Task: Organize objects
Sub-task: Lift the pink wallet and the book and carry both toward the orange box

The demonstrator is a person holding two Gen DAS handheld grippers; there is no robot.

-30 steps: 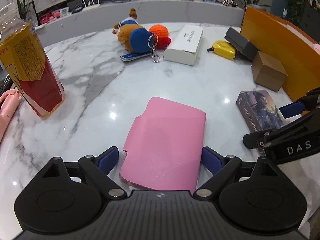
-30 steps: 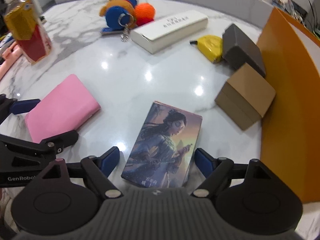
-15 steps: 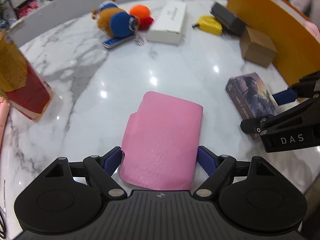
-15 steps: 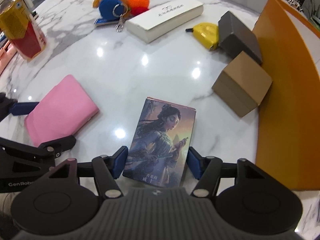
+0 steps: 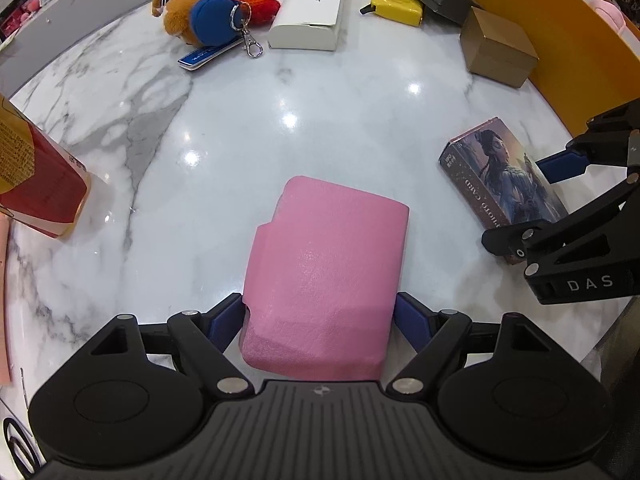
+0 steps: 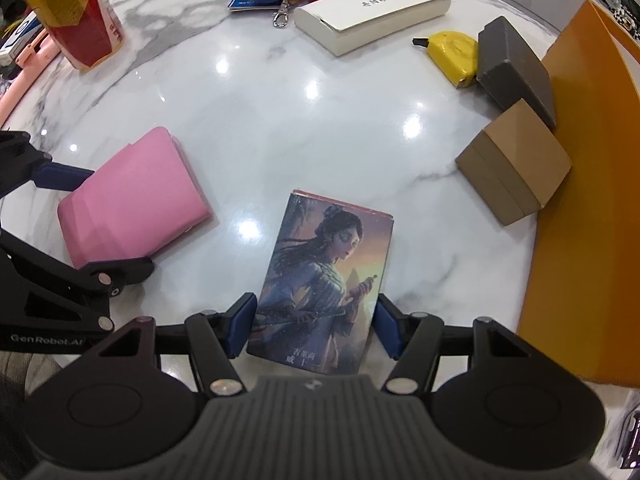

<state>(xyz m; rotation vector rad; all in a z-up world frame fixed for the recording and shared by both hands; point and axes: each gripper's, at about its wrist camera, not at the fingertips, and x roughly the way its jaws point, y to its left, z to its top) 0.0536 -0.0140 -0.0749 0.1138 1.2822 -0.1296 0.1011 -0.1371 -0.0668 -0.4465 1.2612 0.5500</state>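
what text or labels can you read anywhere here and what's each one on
"DAS": right gripper, on its side.
"GenRobot.AI": left gripper, on its side.
"PHOTO CARD": card box, on its edge.
White box: glasses logo, characters too small to read.
Drink bottle and blue tag: print blurred.

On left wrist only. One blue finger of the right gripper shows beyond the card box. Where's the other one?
Observer: The right wrist view shows both fingers of the right gripper pressed on the card box, one on each long side, at its near end.
Operator: That end is hidden here. Anything printed there?
Observer: Yes, white characters along the cover's bottom edge, between the fingers.
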